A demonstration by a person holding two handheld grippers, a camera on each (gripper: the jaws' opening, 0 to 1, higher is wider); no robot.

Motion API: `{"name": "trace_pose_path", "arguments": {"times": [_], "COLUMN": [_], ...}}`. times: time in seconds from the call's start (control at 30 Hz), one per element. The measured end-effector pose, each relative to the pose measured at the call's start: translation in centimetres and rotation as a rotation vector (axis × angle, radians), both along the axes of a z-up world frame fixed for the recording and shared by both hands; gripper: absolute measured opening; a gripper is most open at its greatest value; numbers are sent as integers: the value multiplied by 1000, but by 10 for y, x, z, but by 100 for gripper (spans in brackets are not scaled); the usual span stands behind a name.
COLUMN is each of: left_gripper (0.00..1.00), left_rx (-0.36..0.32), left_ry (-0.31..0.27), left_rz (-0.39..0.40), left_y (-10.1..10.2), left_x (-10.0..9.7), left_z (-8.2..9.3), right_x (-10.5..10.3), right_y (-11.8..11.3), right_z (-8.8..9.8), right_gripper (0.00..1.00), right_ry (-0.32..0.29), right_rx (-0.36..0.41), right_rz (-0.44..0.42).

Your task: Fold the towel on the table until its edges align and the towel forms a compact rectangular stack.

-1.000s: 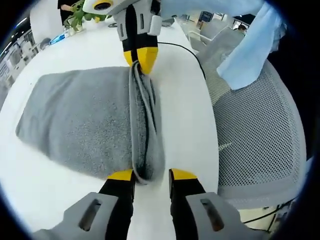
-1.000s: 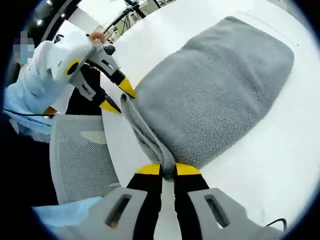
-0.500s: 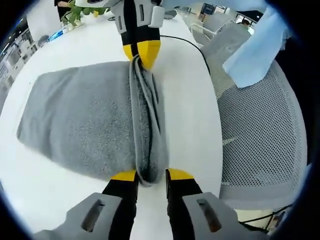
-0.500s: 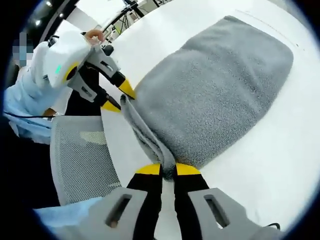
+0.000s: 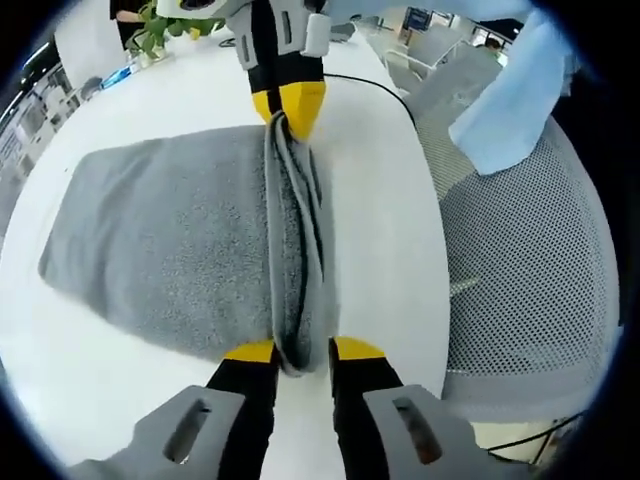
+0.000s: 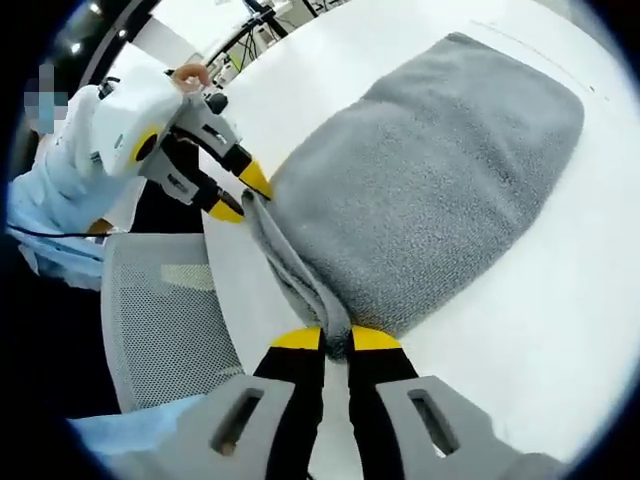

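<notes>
The grey towel (image 5: 170, 240) lies folded on the white table (image 5: 380, 250), its bunched edge running along the table edge nearest the mesh chair (image 5: 530, 290). The left gripper (image 5: 292, 350) pinches one end of that edge, fingers clenched on it; the right gripper (image 6: 336, 339) grips the other end likewise. The left gripper view adds a plant (image 5: 160, 25) at the far corner; the right gripper view shows a person's sleeve (image 6: 60, 190), probably light blue.
</notes>
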State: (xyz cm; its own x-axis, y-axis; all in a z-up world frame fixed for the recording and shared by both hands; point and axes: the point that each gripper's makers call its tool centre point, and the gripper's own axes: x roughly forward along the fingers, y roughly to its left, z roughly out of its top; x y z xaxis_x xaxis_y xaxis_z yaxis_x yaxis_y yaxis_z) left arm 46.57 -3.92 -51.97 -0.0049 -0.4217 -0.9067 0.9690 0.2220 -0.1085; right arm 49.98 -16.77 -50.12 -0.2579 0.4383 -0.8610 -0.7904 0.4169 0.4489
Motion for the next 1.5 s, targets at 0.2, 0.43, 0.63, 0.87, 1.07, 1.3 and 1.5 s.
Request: {"name": "trace_pose_path", "arguments": {"times": [0.2,0.43,0.63,0.87,1.07,1.3,1.5], "left_gripper": [25,26,29,23,22,12,7], "left_rx": [13,-19,-62,-39,-13,-20,-44], "left_ry": [-108,-179,-182,-180,-220,-269,-208], "left_rz": [-34,-32,-57,-80,-133,-115,-90], "left_y": [-4,-8,-14,-16,-13,-10,-10], "left_x": [7,8,10,13,13,20,20], "left_z": [-1,7,12,4,-1,-1,3], "right_x": [-2,1,0,3,2,2,3], "right_y": [-1,0,0,0,0,-1,-1], "right_z": [0,1,0,0,0,1,1], "right_gripper": [6,6,6,6,6,6,6], "right_ry": [-3,0,3,6,9,6,0], "right_rx": [-3,4,6,9,15,17,15], "right_rz": [2,2,3,0,-10,-12,-3]}}
